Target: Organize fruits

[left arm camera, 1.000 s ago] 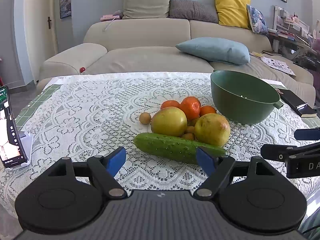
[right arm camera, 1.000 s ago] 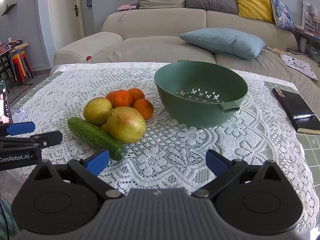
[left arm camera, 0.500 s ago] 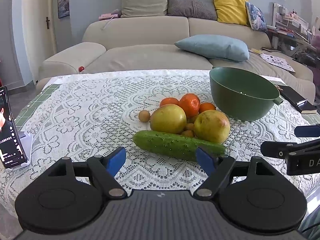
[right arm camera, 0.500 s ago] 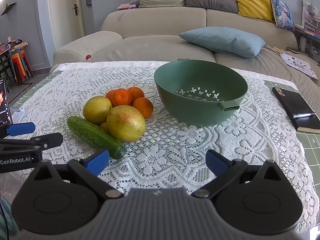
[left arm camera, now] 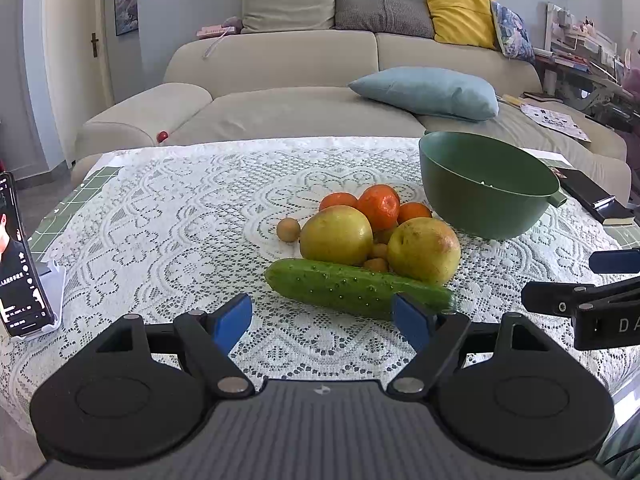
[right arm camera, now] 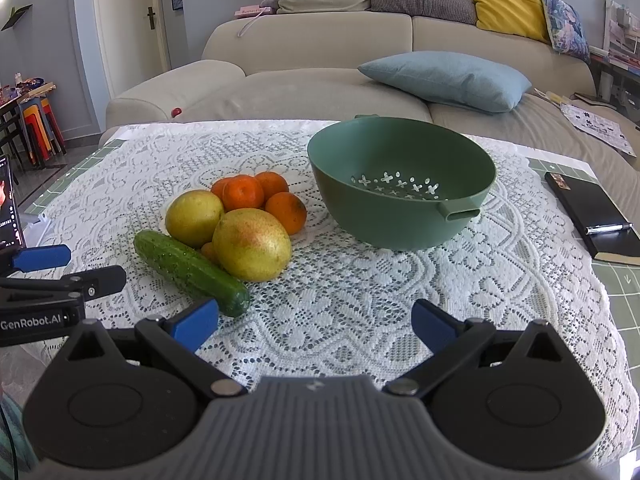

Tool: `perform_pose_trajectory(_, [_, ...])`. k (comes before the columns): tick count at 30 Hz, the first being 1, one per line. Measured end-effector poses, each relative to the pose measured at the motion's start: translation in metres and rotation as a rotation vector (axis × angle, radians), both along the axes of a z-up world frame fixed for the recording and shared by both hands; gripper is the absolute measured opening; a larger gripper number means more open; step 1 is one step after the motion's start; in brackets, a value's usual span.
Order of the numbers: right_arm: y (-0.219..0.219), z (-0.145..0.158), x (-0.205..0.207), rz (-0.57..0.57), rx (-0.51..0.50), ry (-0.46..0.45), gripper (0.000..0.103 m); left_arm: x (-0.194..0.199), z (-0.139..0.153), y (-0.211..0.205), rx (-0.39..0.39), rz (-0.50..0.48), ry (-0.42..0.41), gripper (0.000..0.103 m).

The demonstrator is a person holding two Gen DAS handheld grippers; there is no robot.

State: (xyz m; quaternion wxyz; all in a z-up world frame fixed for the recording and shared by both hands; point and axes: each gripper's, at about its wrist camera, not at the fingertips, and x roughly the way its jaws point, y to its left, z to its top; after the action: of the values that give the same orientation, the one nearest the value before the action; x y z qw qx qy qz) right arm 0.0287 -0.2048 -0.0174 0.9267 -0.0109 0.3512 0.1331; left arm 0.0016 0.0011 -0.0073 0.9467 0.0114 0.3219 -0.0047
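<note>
A pile of fruit lies on the lace cloth: a green cucumber [left arm camera: 356, 288] [right arm camera: 190, 266] in front, two yellow-green apples [left arm camera: 337, 235] [left arm camera: 424, 250] [right arm camera: 251, 244] behind it, several oranges [left arm camera: 379, 206] [right arm camera: 243, 192] and small brown fruits [left arm camera: 289, 229]. An empty green colander bowl [left arm camera: 486, 186] [right arm camera: 402, 182] stands to the right of the pile. My left gripper [left arm camera: 322, 318] is open and empty, just before the cucumber. My right gripper [right arm camera: 314, 322] is open and empty, over bare cloth in front of the bowl.
A phone on a stand [left arm camera: 18, 256] stands at the table's left edge. A black notebook with a pen [right arm camera: 596, 216] lies at the right edge. A beige sofa with cushions [right arm camera: 360, 64] is behind the table.
Both grippers have drifted slightly; the fruit and bowl sit a little lower and closer in view. Nothing on the table has moved.
</note>
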Motion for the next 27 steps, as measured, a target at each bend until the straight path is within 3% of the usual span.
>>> perform_pose_trajectory(27, [0.0007,-0.0007,0.0039,0.001,0.0,0.033,0.099,0.0003,-0.0007,-0.0007,0.001,0.0,0.006,0.093])
